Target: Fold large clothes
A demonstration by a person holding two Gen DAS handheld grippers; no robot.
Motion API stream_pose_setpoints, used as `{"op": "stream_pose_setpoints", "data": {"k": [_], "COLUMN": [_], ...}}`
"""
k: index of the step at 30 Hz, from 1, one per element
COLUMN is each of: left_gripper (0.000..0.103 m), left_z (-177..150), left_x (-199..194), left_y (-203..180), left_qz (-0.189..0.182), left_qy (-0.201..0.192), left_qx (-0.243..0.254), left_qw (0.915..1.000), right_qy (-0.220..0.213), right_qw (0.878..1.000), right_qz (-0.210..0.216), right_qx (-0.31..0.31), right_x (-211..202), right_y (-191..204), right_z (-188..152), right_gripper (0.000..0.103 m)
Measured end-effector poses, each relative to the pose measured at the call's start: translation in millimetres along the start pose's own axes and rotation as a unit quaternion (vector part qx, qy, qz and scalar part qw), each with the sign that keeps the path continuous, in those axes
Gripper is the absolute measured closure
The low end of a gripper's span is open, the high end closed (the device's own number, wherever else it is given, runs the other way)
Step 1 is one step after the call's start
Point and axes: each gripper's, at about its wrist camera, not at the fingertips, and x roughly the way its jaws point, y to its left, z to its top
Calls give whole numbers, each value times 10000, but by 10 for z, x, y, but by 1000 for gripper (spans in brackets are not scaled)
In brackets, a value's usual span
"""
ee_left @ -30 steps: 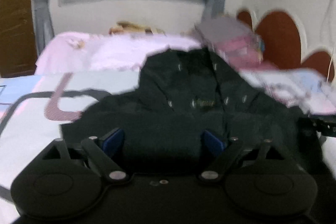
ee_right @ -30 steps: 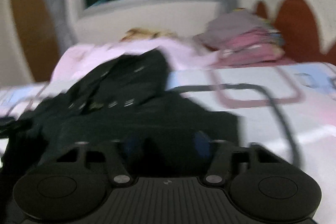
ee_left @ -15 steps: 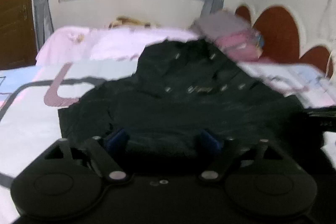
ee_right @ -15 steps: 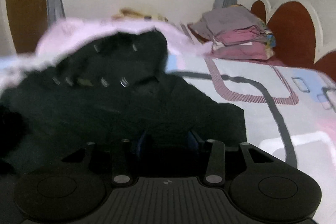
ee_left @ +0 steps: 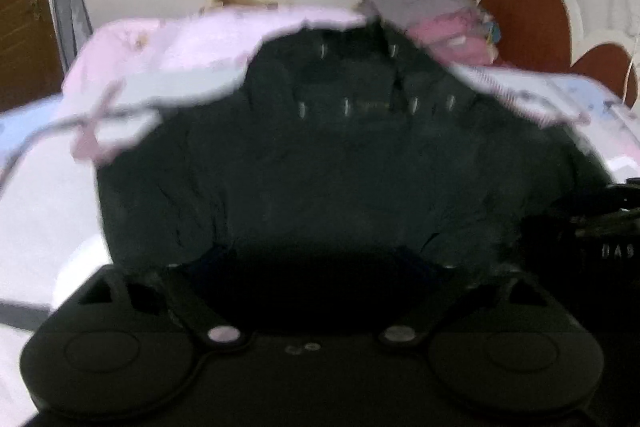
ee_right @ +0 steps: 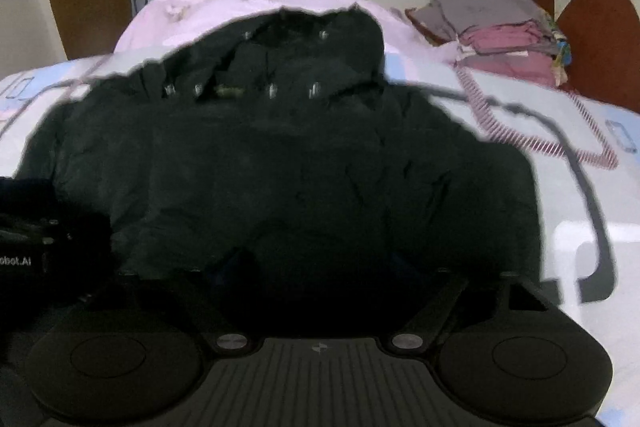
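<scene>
A large black padded jacket [ee_left: 340,163] lies spread on the bed, its collar and snap buttons toward the far side; the right wrist view shows the jacket [ee_right: 280,155] the same way. My left gripper [ee_left: 316,263] sits low at the near hem, jaws wide and still opening, with dark fabric lying between the fingers. My right gripper [ee_right: 320,263] is at the hem further right. Its jaws are opening and the pads stand off the fabric between them. The blue fingertips are lost in shadow in both views.
A stack of folded grey and pink clothes [ee_right: 500,31] rests at the far right by the brown headboard [ee_right: 592,35]. A pink blanket [ee_right: 192,15] lies behind the jacket. The patterned sheet [ee_right: 580,131] shows to the right. The left tool's black housing [ee_right: 36,239] sits close on the left.
Both grippers moved forward over the jacket, which now fills more of each view. The right jaws went from narrow on the hem fabric to spread apart.
</scene>
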Motion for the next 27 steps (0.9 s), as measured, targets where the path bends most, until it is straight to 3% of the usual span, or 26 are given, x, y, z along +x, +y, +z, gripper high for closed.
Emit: {"op": "stream_pose_setpoints", "data": {"k": [1, 5, 9, 15, 20, 27], "left_gripper": [14, 14, 19, 22, 22, 28], "left_z": [89, 572, 1096, 1523, 1617, 1689], "left_x": [-114, -290, -128, 647, 1360, 2002], "left_y": [35, 228, 308, 493, 762, 972], "left_qz": [-1, -97, -30, 54, -118, -196], "left_qy": [-226, -645, -787, -387, 41, 284], "left_qx": [34, -138, -32, -124, -289, -813], "left_qw": [9997, 9978, 9969, 9992, 9995, 9961], "right_qy": [-162, -554, -749, -670, -465, -203], "right_qw": [9999, 9973, 9927, 9871, 9796, 9769], "right_qz": [39, 121, 225, 528, 831, 1145], "right_qx": [6, 459, 923, 1358, 1768, 1791], "right_x": [-94, -265, -146, 508, 1290, 1885], "right_y": [-28, -271, -549, -913, -1267, -1385], "right_z": [55, 462, 913, 1357, 1512, 1637], "right_gripper": [40, 40, 40, 40, 40, 40]}}
